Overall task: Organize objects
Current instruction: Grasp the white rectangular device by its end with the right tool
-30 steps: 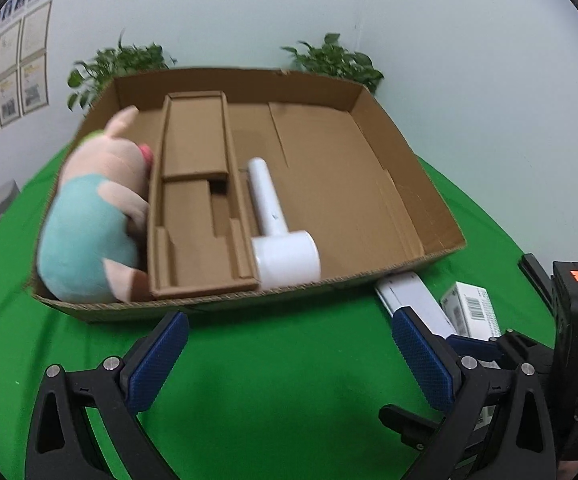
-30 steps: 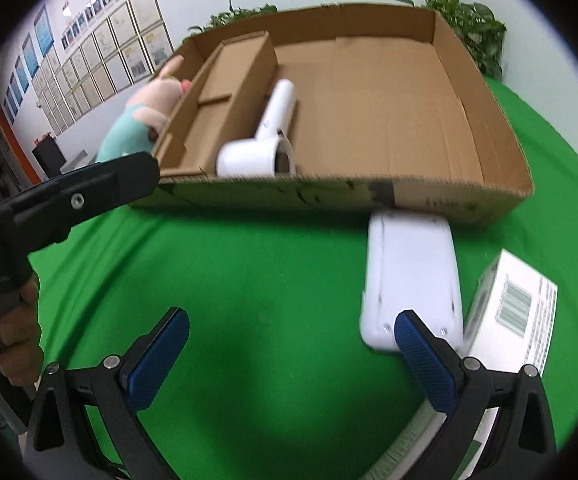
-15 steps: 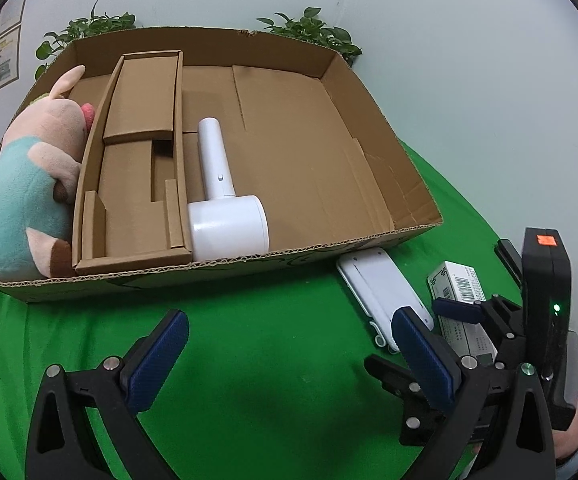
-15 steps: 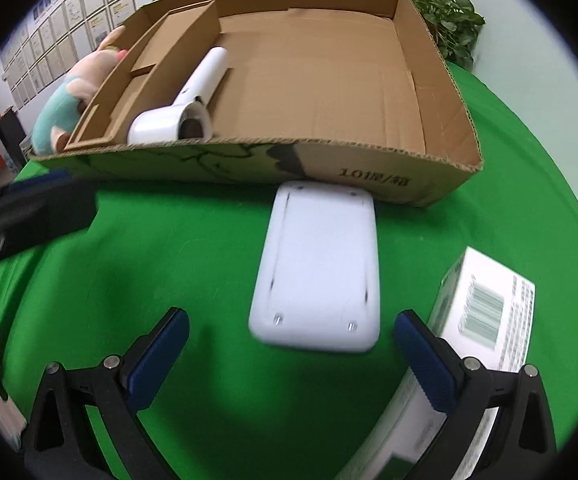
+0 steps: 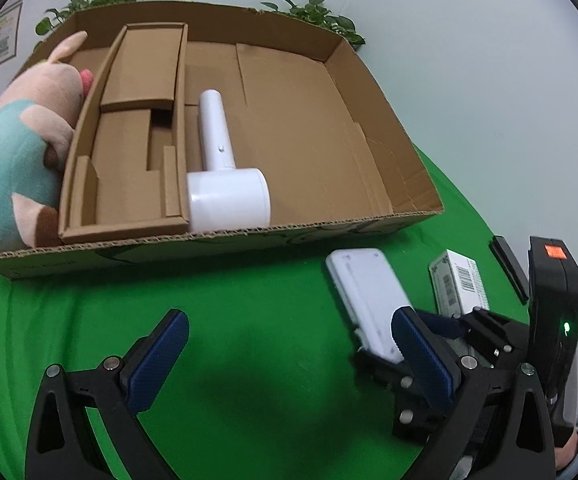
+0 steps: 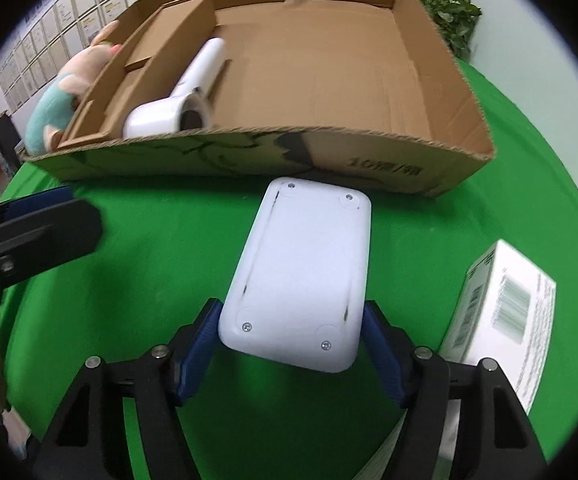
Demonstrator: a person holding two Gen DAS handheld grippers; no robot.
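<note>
A flat white plastic device (image 6: 301, 272) lies underside up on the green cloth, in front of the open cardboard box (image 6: 249, 156). My right gripper (image 6: 291, 340) has its blue pads against both sides of the device's near end. The device (image 5: 369, 296) and the right gripper (image 5: 445, 332) also show in the left wrist view. My left gripper (image 5: 289, 356) is open and empty above the cloth. In the box lie a white hair dryer (image 5: 221, 176), a cardboard insert (image 5: 137, 128) and a plush pig (image 5: 21, 148).
A white barcoded carton (image 6: 505, 312) lies on the cloth just right of the device; it also shows in the left wrist view (image 5: 459, 284). Green plants (image 5: 313, 16) and a white wall stand behind the box. Framed papers (image 6: 49, 36) hang on the left wall.
My right gripper has moved forward onto the white device and its jaws have closed from wide open onto the device's sides. The left gripper has shifted slightly, still open.
</note>
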